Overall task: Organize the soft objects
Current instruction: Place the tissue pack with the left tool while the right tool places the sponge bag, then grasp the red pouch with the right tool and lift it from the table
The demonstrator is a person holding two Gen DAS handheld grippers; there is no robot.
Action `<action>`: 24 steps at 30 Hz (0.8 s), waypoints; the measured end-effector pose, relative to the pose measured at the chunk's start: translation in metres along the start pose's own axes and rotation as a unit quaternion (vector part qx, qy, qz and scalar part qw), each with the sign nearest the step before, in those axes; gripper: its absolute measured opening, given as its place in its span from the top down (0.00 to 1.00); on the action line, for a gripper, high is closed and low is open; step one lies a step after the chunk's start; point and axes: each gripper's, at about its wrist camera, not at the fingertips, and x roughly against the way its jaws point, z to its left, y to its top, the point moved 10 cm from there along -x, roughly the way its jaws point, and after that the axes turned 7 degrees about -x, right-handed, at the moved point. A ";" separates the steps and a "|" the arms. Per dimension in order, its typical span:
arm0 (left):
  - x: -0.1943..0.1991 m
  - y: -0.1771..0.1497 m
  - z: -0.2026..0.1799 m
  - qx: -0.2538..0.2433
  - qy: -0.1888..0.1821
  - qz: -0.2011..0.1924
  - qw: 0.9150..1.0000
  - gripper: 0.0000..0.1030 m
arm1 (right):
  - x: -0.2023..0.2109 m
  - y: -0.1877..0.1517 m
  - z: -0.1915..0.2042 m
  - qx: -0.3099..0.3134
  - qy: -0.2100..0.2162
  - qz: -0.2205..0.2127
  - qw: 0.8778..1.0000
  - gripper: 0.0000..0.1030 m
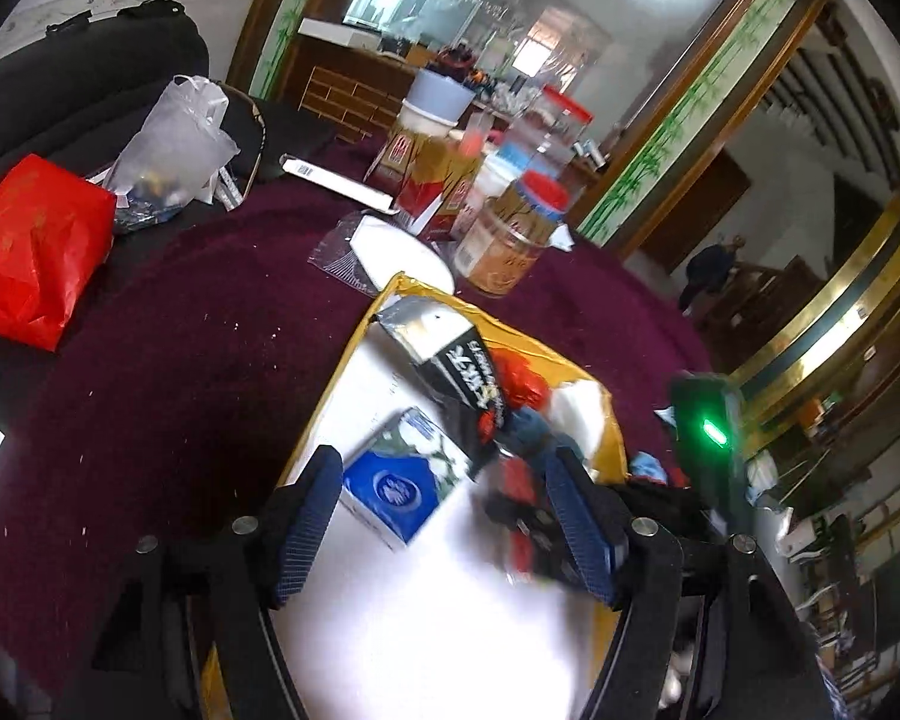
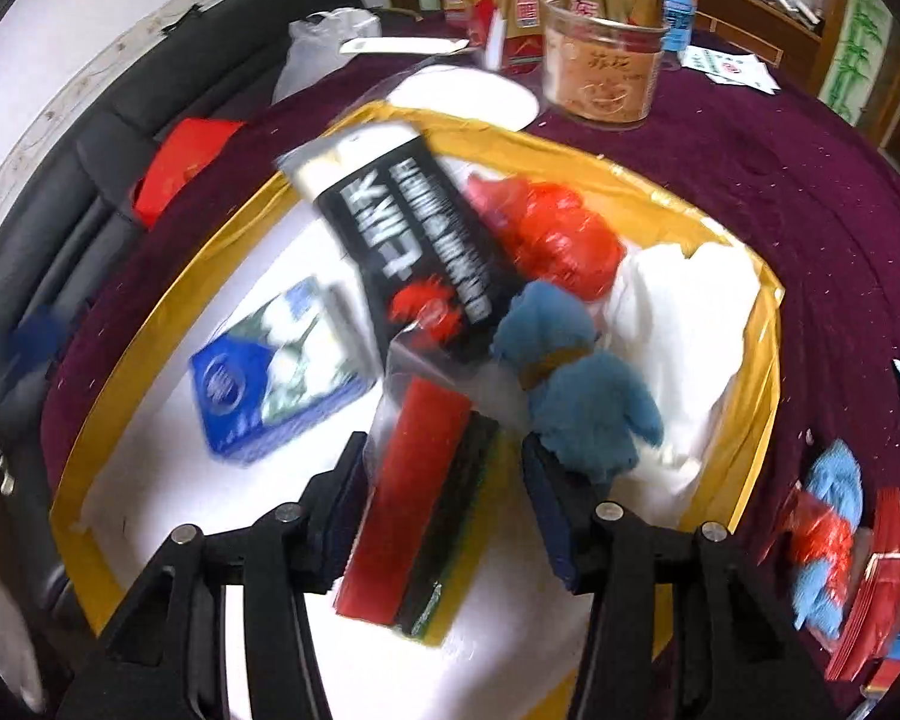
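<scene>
R gripper [image 2: 444,498] clamped on red/green/yellow sponge pack in clear wrap [image 2: 417,516] | L gripper [image 1: 444,516] released, empty | tip: drop it on bare white floor nr yellow-rimmed bin's [image 2: 570,147] near edge, clear of blue plush [image 2: 576,384]

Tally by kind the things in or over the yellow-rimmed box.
Packs: 3 (blue tissue pack, black packet, sponge pack)
Cloths: 2 (blue fluffy cloth, white cloth)
Bags: 1 (crumpled red bag)
Total: 6
</scene>
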 end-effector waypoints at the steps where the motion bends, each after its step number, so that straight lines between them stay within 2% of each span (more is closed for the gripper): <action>1: 0.003 0.000 -0.001 0.001 -0.003 -0.003 1.000 0.28 | 0.000 0.003 -0.001 -0.009 0.005 -0.001 1.000 0.50; 3: 0.012 -0.004 -0.005 0.001 -0.009 -0.012 1.000 0.27 | 0.006 0.005 0.000 -0.019 0.029 -0.005 0.999 0.49; 6: 0.020 -0.010 -0.010 -0.002 -0.012 -0.015 1.000 0.27 | 0.031 0.006 -0.007 -0.037 0.045 -0.039 0.998 0.48; 10: 0.022 -0.017 -0.015 -0.005 -0.012 -0.017 1.000 0.27 | 0.085 0.003 -0.030 -0.057 0.045 -0.112 0.991 0.38; 12: 0.021 -0.023 -0.019 -0.007 -0.014 -0.017 1.000 0.27 | 0.113 -0.002 -0.046 -0.066 0.038 -0.154 0.985 0.37; 13: 0.019 -0.026 -0.021 -0.007 -0.015 -0.015 1.000 0.27 | 0.129 -0.005 -0.058 -0.072 0.031 -0.181 0.980 0.30; 14: 0.017 -0.029 -0.022 -0.005 -0.016 -0.011 1.000 0.27 | 0.144 -0.008 -0.072 -0.080 0.021 -0.207 0.975 0.17; 16: 0.015 -0.037 -0.025 -0.001 -0.023 -0.007 1.000 0.27 | 0.169 -0.014 -0.114 -0.110 -0.013 -0.256 0.960 0.01; 18: 0.018 -0.046 -0.029 0.003 -0.029 -0.007 1.000 0.27 | 0.175 -0.018 -0.161 -0.150 -0.054 -0.250 0.955 0.01; 20: 0.021 -0.055 -0.032 0.010 -0.037 -0.008 0.999 0.27 | 0.168 -0.021 -0.204 -0.190 -0.056 -0.219 0.955 0.01; 22: 0.022 -0.061 -0.037 0.016 -0.048 -0.007 0.999 0.27 | 0.153 -0.025 -0.245 -0.236 -0.065 -0.192 0.950 0.01; 24: 0.021 -0.065 -0.045 0.011 -0.053 -0.001 0.999 0.27 | 0.138 -0.026 -0.263 -0.254 -0.058 -0.174 0.950 0.01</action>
